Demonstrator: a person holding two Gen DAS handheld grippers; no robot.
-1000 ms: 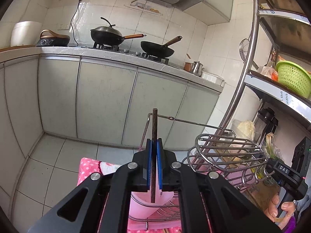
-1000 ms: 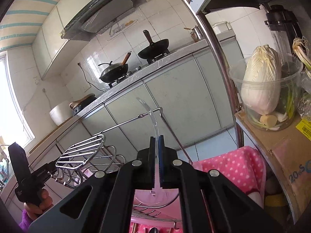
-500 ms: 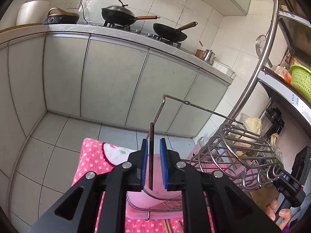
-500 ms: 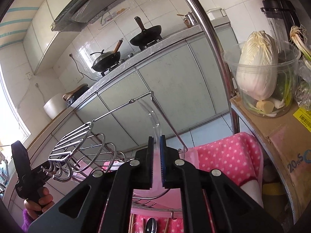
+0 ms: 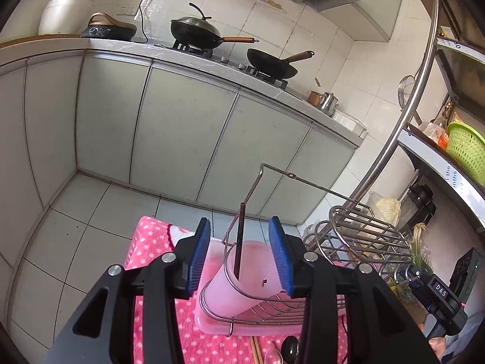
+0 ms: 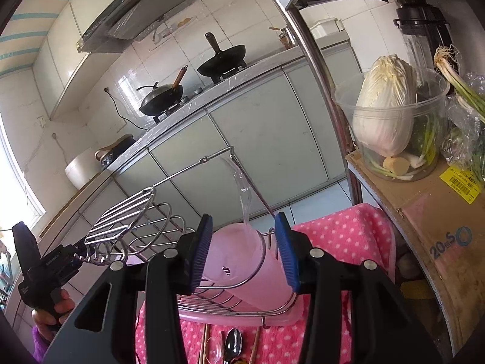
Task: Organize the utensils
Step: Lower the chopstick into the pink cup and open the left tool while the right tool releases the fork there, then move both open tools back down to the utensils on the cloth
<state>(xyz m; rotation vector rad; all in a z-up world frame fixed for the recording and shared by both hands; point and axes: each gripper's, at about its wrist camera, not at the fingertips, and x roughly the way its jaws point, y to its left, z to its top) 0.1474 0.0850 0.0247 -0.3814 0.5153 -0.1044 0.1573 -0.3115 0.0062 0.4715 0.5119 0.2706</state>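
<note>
Both grippers have just been opening, each letting a utensil go into the pink plastic cup (image 5: pixel 242 276) held in the wire rack (image 5: pixel 357 236). The left gripper (image 5: pixel 239 253) stands spread, its blue pads clear of the dark chopstick (image 5: pixel 239 239), which stands upright in the cup between the jaws. The right gripper (image 6: pixel 242 251) is likewise spread around a clear plastic spoon (image 6: pixel 242 194) leaning toward 12 o'clock from the cup. To finish the release well, each hand should probably back straight out along its own line without brushing the stems. More utensils lie on the pink dotted towel (image 6: pixel 348 227) at 6 o'clock, among them a metal spoon (image 6: pixel 232 347).
</note>
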